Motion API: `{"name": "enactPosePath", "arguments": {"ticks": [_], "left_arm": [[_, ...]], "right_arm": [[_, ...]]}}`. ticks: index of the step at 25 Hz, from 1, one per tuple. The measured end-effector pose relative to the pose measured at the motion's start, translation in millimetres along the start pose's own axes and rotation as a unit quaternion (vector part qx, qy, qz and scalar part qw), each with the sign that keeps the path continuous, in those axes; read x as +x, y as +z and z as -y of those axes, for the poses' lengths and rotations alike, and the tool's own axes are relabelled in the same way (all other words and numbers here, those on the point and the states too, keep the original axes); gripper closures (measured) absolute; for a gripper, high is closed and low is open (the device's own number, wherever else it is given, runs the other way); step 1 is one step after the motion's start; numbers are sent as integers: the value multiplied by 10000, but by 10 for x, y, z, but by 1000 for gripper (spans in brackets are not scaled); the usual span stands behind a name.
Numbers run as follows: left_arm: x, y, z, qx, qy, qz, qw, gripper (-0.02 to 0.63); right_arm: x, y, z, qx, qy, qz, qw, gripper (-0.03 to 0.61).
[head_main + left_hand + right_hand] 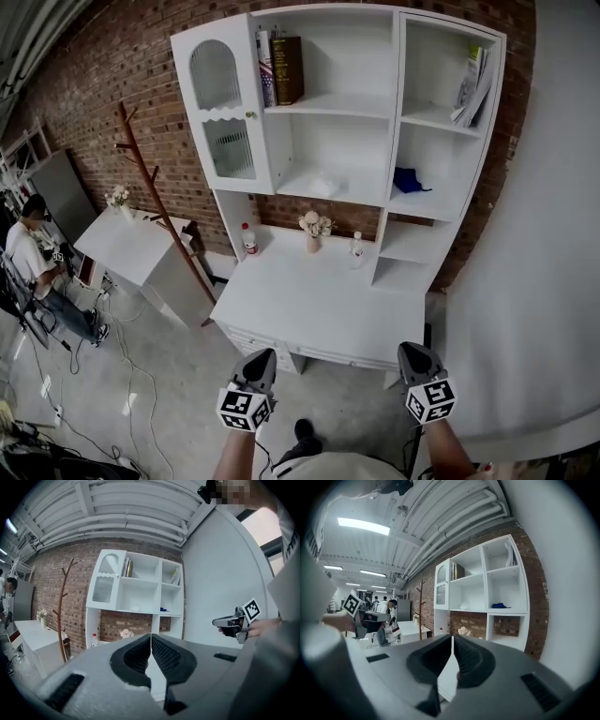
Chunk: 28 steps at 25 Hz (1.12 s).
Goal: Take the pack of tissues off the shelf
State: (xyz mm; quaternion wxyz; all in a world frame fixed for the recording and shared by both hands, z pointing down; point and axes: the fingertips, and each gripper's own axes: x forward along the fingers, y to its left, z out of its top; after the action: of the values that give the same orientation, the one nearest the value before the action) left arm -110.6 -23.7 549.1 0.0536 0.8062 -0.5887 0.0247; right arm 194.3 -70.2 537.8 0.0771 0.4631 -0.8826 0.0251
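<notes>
Lying on the middle shelf (364, 199) of the white unit, the pack of tissues (323, 185) is seen well apart from both grippers. Left gripper (262, 359) and right gripper (414, 353) are held low, jaws together on nothing, presumably because the approach is not yet finished.

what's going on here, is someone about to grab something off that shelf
A person stands in front of a white desk with a shelf unit on top, holding a two-jaw gripper in each hand. The left gripper and the right gripper are both shut and empty, held low and short of the desk. The pack of tissues lies untouched on the middle shelf, so nothing has been taken yet.
</notes>
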Motion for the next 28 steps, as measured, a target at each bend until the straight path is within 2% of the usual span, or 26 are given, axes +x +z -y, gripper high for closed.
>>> {"name": "enactPosePath", "arguments": {"ticks": [10, 19, 28], "left_arm": [[491, 66, -626, -117, -342, -31, 9993, 588], [723, 70, -1098, -161, -604, -55, 9980, 588], [918, 132, -1265, -155, -859, -5, 9962, 588]], "right_arm": [[639, 85, -60, 28, -376, -92, 9992, 545], [1079, 139, -222, 8, -628, -184, 9979, 545], [1238, 238, -293, -58, -804, -197, 9966, 545]]}}
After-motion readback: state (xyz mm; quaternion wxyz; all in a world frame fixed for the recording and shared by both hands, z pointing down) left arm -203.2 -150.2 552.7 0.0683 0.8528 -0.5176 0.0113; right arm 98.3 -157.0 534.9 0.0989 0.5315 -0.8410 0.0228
